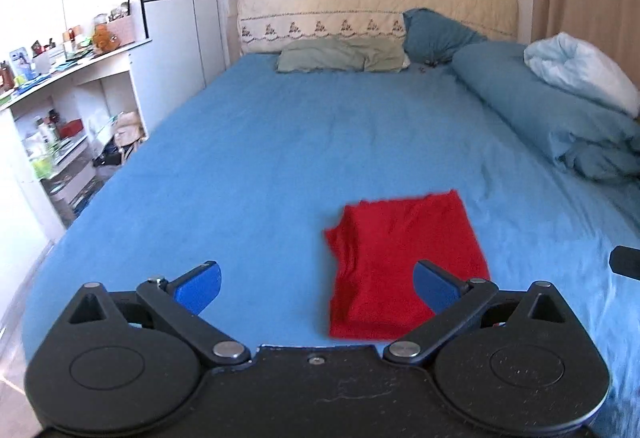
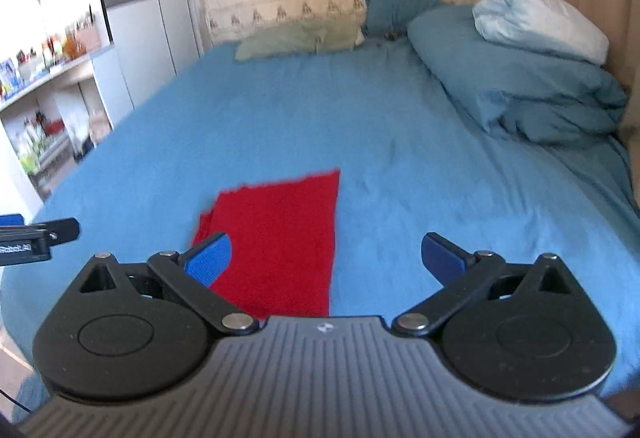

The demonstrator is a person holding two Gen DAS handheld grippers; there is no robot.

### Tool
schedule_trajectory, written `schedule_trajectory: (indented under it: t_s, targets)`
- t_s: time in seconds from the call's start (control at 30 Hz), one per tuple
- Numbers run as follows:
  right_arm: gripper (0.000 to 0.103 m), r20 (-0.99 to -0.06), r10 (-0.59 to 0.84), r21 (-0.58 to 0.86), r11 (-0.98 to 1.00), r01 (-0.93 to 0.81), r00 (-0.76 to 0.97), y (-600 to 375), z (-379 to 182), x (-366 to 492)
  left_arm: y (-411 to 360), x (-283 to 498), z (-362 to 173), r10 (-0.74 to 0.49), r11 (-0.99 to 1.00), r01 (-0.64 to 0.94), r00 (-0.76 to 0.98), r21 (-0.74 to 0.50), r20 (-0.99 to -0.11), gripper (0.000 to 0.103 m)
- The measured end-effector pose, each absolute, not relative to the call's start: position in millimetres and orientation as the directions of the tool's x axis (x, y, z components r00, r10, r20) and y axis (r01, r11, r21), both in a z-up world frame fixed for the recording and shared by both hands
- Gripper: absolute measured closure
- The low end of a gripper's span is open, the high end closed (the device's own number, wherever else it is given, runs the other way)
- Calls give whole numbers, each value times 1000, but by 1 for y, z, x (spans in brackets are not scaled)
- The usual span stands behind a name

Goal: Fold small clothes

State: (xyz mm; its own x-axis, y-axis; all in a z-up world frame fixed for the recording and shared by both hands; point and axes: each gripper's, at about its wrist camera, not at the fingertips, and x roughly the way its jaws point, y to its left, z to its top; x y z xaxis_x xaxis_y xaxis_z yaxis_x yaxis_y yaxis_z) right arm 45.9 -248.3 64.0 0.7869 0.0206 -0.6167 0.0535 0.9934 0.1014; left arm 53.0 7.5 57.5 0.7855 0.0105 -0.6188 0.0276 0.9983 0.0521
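Observation:
A small red garment (image 1: 404,262) lies folded flat in a rough rectangle on the blue bed sheet (image 1: 260,166), near the bed's front edge. My left gripper (image 1: 316,286) is open and empty; its right finger hangs over the garment's near right part, its left finger over bare sheet. In the right wrist view the garment (image 2: 280,234) lies left of centre. My right gripper (image 2: 326,258) is open and empty, with its left finger over the garment's near left edge and its right finger over the sheet. The left gripper (image 2: 38,234) shows at the far left edge there.
A rolled blue duvet (image 1: 560,118) with a pale blue blanket (image 1: 580,66) lies along the bed's right side. Green and blue pillows (image 1: 344,56) lie by the cream headboard (image 1: 376,2), with plush toys on top. Cluttered shelves (image 1: 68,110) stand to the left.

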Motion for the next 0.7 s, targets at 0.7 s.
schedule_trajectory:
  t_s: [0.7]
  targets:
    - [0,-730,-36,55,992,110,683,-236,10,-5,-3,6,18,8,996,56,744,74,-669,0]
